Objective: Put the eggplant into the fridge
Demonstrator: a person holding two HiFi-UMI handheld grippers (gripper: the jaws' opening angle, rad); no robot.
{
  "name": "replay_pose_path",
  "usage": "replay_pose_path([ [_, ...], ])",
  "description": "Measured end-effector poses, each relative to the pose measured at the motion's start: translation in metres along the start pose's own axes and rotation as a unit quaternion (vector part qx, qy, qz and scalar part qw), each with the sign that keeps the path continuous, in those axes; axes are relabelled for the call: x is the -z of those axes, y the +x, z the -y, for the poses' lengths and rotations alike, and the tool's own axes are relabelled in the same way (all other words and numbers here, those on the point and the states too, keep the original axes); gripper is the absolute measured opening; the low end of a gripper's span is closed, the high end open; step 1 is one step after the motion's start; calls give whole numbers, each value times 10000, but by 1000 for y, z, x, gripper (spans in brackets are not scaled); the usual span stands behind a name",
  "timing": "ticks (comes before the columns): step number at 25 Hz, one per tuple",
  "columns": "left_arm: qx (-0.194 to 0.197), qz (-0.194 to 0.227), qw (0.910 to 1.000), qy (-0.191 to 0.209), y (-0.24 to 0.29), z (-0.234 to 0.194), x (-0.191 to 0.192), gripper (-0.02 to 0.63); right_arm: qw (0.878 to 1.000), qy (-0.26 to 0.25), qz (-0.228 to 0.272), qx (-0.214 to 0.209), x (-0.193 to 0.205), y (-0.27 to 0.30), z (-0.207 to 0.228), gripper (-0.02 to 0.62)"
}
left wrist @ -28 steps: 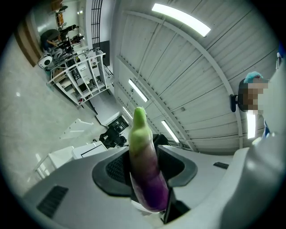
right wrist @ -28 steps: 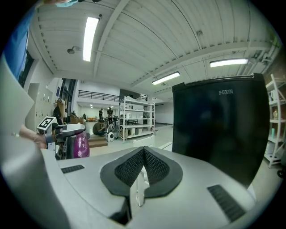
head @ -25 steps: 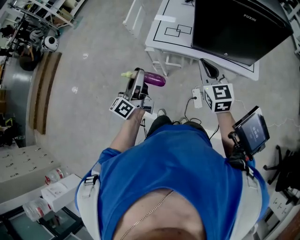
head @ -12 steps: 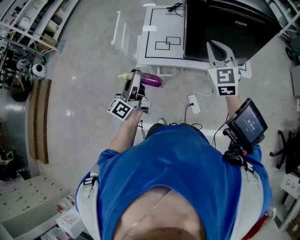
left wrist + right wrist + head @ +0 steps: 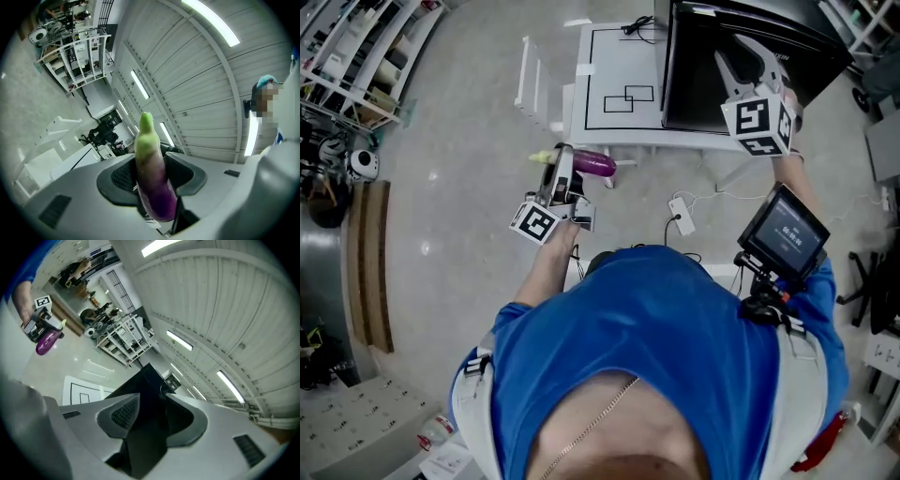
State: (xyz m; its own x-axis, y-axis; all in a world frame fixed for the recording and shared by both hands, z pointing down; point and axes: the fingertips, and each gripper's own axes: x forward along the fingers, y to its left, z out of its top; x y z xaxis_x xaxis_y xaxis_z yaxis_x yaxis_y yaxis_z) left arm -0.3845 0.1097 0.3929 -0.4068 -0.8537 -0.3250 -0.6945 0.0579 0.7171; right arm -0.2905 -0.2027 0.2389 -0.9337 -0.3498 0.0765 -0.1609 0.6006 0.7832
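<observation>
A purple eggplant (image 5: 592, 164) with a green stem lies crosswise in my left gripper (image 5: 565, 161), whose pads are shut on it above the floor, just short of the white table (image 5: 619, 66). In the left gripper view the eggplant (image 5: 151, 178) stands between the jaws of that gripper (image 5: 152, 172). The black fridge (image 5: 703, 84) sits on the table. My right gripper (image 5: 733, 49) hovers over its top; its jaws have just been opening and hold nothing. In the right gripper view the fridge (image 5: 143, 380) shows through the gap of the right gripper (image 5: 147, 413), with the eggplant (image 5: 46, 344) far left.
A small screen (image 5: 783, 232) is strapped to the right forearm. A power strip (image 5: 680, 211) and its cable lie on the floor below the table. A white frame (image 5: 539, 80) stands left of the table. Metal shelving (image 5: 356, 56) and a wooden board (image 5: 366, 262) line the left side.
The right gripper rose from below the table's edge to over the fridge, rolled, and its jaws parted. The left gripper carried the eggplant a little closer to the table.
</observation>
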Motion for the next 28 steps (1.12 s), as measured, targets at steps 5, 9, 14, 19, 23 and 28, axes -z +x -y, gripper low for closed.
replay_pose_path([
  [5, 118, -9, 9999, 23, 2, -5, -9, 190, 9956, -768, -445, -303, -3, 23, 3, 219],
  [9, 102, -37, 9999, -28, -2, -10, -10, 190, 9890, -1075, -798, -632, 5, 33, -3, 219],
  [14, 120, -118, 9998, -92, -4, -14, -9, 190, 9785, -1627, -1097, -629, 13, 36, -10, 219],
  [19, 185, -240, 9993, -208, -2, -16, -6, 190, 9712, -1976, -1227, -520, 14, 22, -13, 219],
  [23, 331, -420, 9983, -229, 4, -13, 1, 190, 9699, -2081, -1191, -415, 12, -4, -18, 219],
  [28, 509, -668, 9959, -328, 14, 0, 12, 190, 9684, -2198, -1132, -331, 8, -51, -21, 219],
])
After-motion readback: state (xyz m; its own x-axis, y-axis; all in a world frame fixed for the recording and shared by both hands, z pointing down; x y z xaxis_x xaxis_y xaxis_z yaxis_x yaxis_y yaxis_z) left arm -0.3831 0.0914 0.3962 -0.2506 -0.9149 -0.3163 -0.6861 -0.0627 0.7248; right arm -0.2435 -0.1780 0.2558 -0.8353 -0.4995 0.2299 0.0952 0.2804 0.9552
